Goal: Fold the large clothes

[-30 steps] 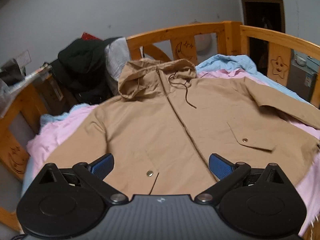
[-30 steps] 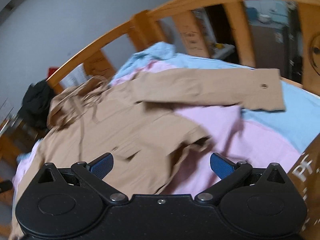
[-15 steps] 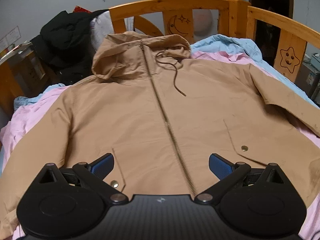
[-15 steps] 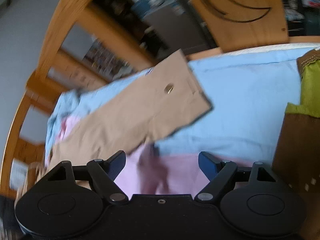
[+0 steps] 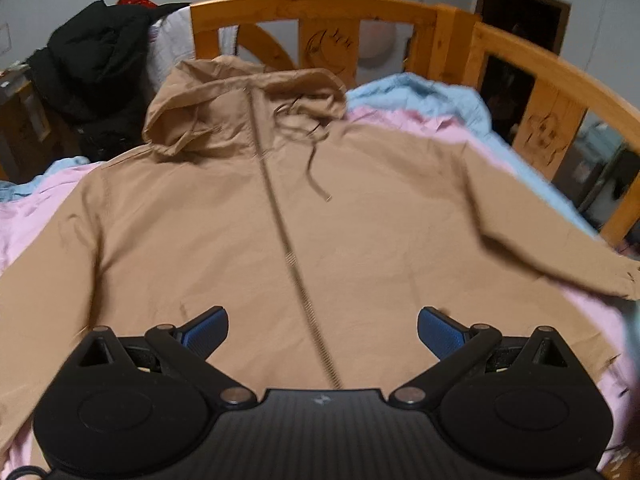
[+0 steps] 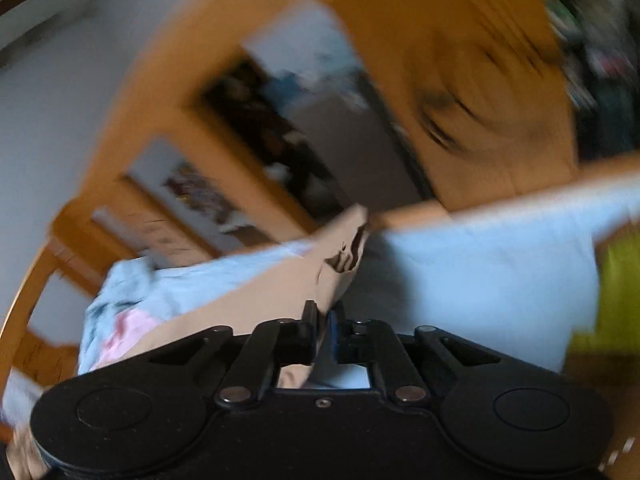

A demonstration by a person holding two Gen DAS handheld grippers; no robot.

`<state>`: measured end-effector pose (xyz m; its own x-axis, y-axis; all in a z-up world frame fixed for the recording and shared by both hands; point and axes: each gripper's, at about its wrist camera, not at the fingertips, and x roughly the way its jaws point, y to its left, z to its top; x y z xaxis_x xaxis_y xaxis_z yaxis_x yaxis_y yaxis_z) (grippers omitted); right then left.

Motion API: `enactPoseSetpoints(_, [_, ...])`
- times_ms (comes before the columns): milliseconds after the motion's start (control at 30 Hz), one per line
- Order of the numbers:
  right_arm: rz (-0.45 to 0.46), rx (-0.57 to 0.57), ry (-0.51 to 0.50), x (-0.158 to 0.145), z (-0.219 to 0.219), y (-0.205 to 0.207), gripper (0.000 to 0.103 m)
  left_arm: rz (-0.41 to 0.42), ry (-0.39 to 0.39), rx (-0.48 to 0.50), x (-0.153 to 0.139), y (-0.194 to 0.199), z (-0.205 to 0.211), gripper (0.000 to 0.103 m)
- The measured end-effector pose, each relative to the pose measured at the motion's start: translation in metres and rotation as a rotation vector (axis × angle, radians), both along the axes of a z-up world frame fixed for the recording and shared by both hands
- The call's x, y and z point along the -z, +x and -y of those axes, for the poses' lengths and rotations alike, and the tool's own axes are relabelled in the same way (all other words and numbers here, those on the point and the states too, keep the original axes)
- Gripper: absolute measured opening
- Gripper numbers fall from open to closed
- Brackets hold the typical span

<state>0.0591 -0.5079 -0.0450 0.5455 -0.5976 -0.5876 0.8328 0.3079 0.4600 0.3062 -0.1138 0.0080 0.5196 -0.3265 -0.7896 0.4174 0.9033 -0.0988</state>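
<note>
Black coat [image 5: 100, 76] heaped left of the wooden bed rail [image 5: 316, 8]. Tan hooded jacket [image 5: 280, 216] spread flat below the rail on pink-and-blue bedding [image 5: 432, 108]. Left gripper [image 5: 322, 330] jaws apart above the hem. Right gripper [image 6: 322, 322] jaws just closed, clamped on the sleeve cuff [image 6: 344, 256].

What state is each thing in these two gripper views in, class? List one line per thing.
Tan jacket: spread flat on the bed, front up, zipped.
Jacket cuff: lifted, pinched in the right gripper.
Right gripper: shut on the cuff; its jaws have just been closing.
Left gripper: open, above the jacket's hem.
Black coat: heaped by the bed rail.
</note>
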Motion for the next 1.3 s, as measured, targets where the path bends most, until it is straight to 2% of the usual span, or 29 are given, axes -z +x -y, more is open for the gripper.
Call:
enactPoseSetpoints(100, [-0.006,-0.155,-0.189,-0.034,-0.021,0.017,0.004,0.001,-0.091,0.038,-0.013,0.006,-0.004,0.102])
enactPoseSetpoints(200, [0.026,-0.338,-0.343,-0.076,-0.038,0.040,0.004,0.015,-0.209,0.032,-0.029,0.012,-0.017,0.102])
enactPoseSetpoints(300, [0.057,-0.518,-0.446,-0.125,-0.044,0.078,0.003,0.022,-0.311,0.030,-0.041,0.017,-0.031,0.102])
enactPoseSetpoints(400, [0.052,-0.678,-0.519,-0.174,-0.050,0.127,0.002,0.025,-0.365,0.022,-0.054,0.026,-0.049,0.102])
enactPoseSetpoints(533, [0.047,-0.904,-0.697,-0.227,-0.081,0.191,0.002,0.072,-0.451,-0.048,-0.076,0.035,-0.081,0.102])
enactPoseSetpoints(633, [0.119,-1.057,-0.775,-0.248,-0.122,0.213,0.002,0.077,-0.535,-0.132,-0.087,0.041,-0.110,0.102])
enactPoseSetpoints(733, [0.209,-1.194,-0.782,-0.248,-0.161,0.222,0.002,0.029,-0.628,-0.230,-0.089,0.051,-0.141,0.102])
enactPoseSetpoints(833, [0.287,-1.293,-0.732,-0.234,-0.187,0.221,0.001,-0.017,-0.716,-0.318,-0.086,0.057,-0.171,0.102])
enactPoseSetpoints(933, [0.324,-1.363,-0.716,-0.215,-0.211,0.215,0.001,-0.010,-0.726,-0.342,-0.081,0.058,-0.191,0.102])
enactPoseSetpoints(1000, [0.313,-1.406,-0.718,-0.199,-0.225,0.207,0.001,-0.039,-0.742,-0.328,-0.074,0.059,-0.198,0.102])
enactPoseSetpoints(1167, [0.232,-1.506,-0.669,-0.160,-0.257,0.204,0.001,-0.211,-0.808,-0.334,-0.039,0.064,-0.196,0.102])
enactPoseSetpoints(1300, [0.190,-1.584,-0.740,-0.133,-0.283,0.186,0.001,-0.281,-0.860,-0.350,-0.021,0.076,-0.191,0.102])
